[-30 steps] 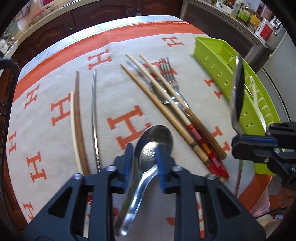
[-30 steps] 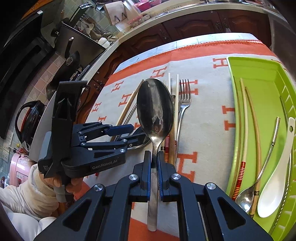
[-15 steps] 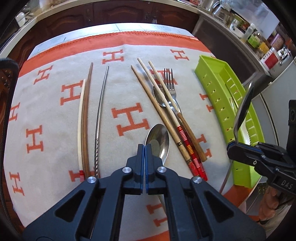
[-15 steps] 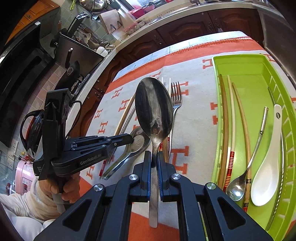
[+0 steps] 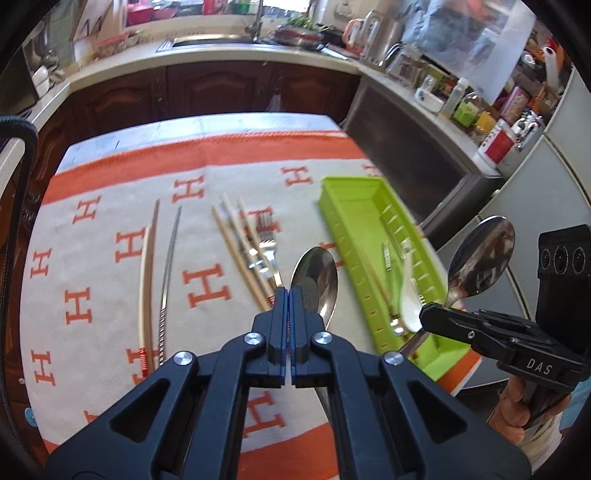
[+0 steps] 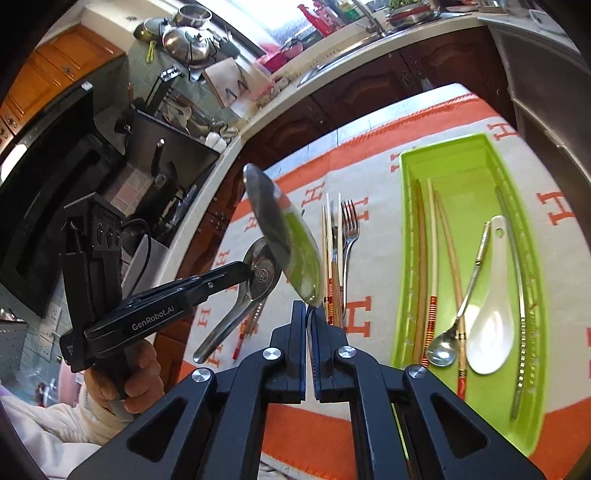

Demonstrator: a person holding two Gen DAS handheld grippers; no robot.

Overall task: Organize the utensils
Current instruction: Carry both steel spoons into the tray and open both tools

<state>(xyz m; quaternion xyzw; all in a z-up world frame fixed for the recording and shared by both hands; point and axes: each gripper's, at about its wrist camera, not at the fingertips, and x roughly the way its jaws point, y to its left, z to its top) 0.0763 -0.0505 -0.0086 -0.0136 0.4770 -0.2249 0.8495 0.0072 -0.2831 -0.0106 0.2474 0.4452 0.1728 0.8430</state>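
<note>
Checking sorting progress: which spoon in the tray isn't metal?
The white ceramic spoon, broad and flat-bottomed, lying in the green tray beside the slimmer metal spoon.

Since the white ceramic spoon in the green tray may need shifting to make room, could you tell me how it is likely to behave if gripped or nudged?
The white ceramic spoon looks glazed and glossy, so flat pads may well slip on it. It appears rigid and probably brittle, so a hard squeeze or a drop could chip it. Its rounded bowl rests on the smooth floor of the green tray, so a nudge would likely slide or pivot it toward the small metal spoon.

Daylight poured from the window (image 5: 284, 3) behind the counter; the tablecloth (image 5: 110, 280) looked motion-smeared, both views bowed hard toward dark rims.
</note>
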